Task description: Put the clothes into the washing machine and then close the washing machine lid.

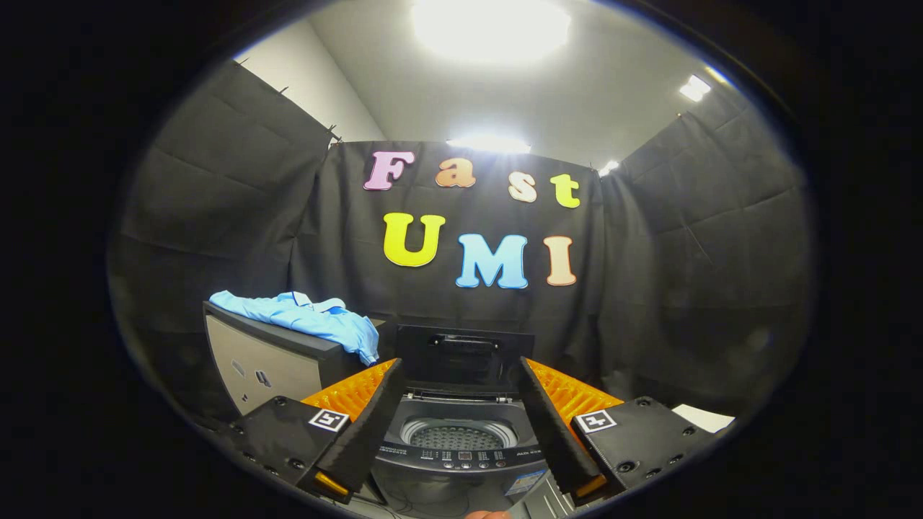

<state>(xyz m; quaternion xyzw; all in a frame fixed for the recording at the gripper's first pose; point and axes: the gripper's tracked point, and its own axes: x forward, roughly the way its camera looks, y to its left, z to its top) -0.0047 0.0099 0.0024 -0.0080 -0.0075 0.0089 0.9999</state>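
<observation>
- The hand-held gripper (461,378) stood wide open, holding nothing.
- Between its fingers sat the washing machine (458,450) (lid (465,357) raised upright).
- The blue shirt (306,317) lay on a cabinet (263,360) beside it.

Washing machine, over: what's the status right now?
Hand-held gripper open, empty. Washing machine lid up, drum bare. Blue clothes on the cabinet beside it. Nothing in the way.
</observation>
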